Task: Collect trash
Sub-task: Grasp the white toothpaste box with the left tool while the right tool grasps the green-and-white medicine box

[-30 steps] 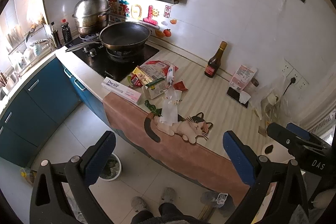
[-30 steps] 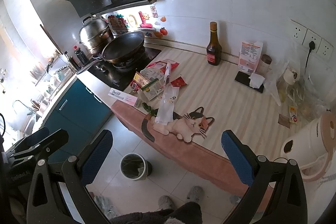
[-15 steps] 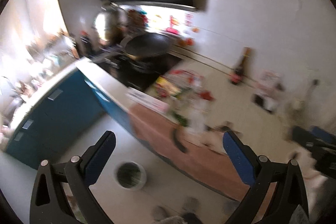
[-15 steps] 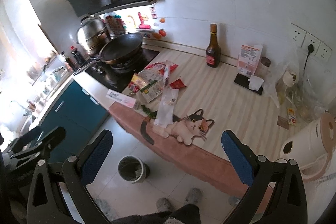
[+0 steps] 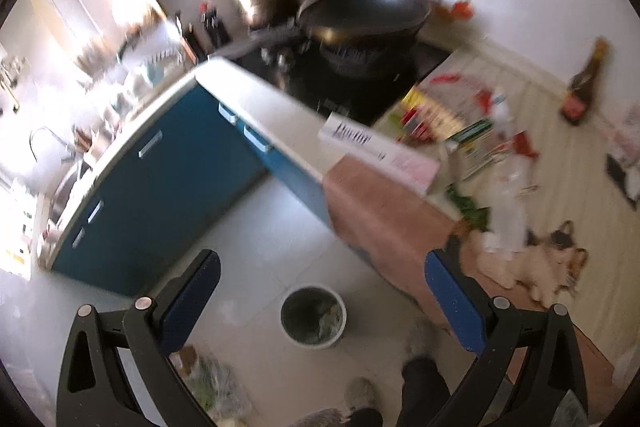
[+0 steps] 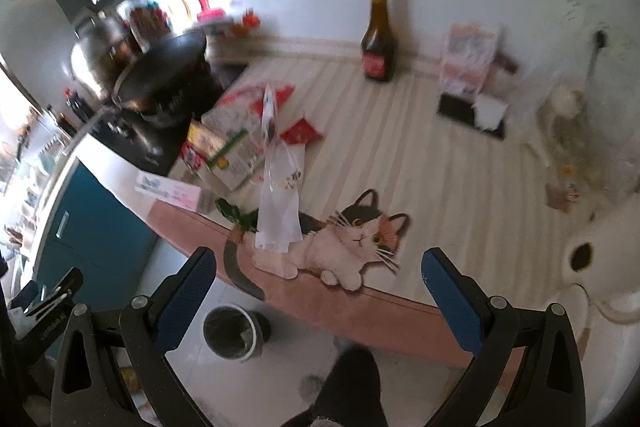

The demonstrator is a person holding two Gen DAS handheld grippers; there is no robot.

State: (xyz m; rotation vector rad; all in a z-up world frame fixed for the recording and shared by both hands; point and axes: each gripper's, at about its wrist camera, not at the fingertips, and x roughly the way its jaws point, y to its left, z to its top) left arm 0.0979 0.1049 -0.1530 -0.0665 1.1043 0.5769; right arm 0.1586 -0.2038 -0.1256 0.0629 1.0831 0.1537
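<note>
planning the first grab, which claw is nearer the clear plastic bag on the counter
Right, by my read. The right claw hangs just short of the clear plastic bag; the left claw is over the floor, farther off.

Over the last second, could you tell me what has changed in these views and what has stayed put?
Both grippers moved; nothing was grasped or released. The left gripper swung left and down, so the bin on the floor now sits between its open fingers. The right gripper came closer to the counter, toward the clear plastic bag and wrappers. The trash, bottle and pan lie as before.
</note>
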